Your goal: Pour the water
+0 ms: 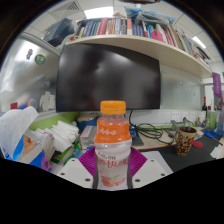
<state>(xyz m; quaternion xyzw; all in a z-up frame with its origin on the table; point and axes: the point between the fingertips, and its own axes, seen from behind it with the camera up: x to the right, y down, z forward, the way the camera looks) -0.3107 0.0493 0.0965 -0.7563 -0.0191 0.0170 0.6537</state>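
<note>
Gripper clenched on orange-capped bottle; monitor and cup beyond

Tool w/ magenta pads

Clear bottle, orange cap, orange label, upright, capped, on desk

Bright ceiling panels light the room evenly from above, while fisheye distortion bends the edges and softens detail.
</note>
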